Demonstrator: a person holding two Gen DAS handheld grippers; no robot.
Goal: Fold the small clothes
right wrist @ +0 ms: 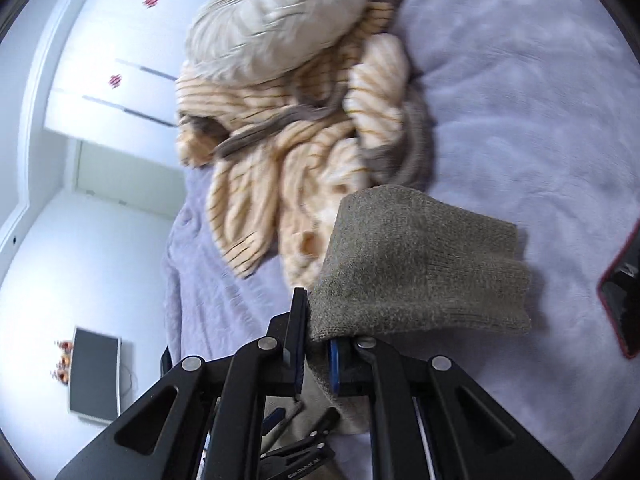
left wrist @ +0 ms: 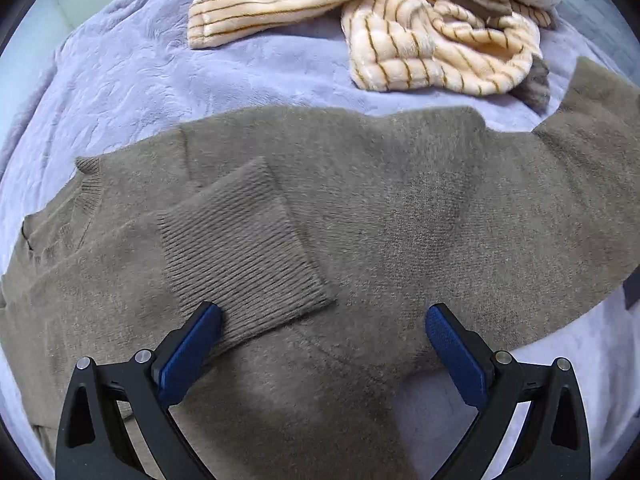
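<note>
The right gripper was clamped on the ribbed cuff of the olive-brown sweater, its jaws drawn nearly together with the knit pinched between the blue pads and the free end of the cuff standing clear above the bedding; this hold appeared intended to carry that sleeve inward across the sweater's body as one fold. The left gripper hovered with jaws spread wide and nothing between them, pointing steeply down at the sweater; one blue pad sat at the edge of the other sleeve's cuff, which already lay folded across the sweater's chest, so this gripper was judged to be positioned to steady that layer or the body beneath it. The sweater itself lay spread flat, collar toward the left of the left wrist view, and served as the reference for all else. Under the sweater was a lavender plush blanket, soft and lightly creased, which would offer little resistance to dragging cloth. Beyond the sweater lay a crumpled cream garment with tan stripes, and beyond that an off-white cushion. Right of the sweater, a dark red-edged object lay on the blanket, cut off by the frame. Farther off stood white wardrobe doors and a pale wall.
</note>
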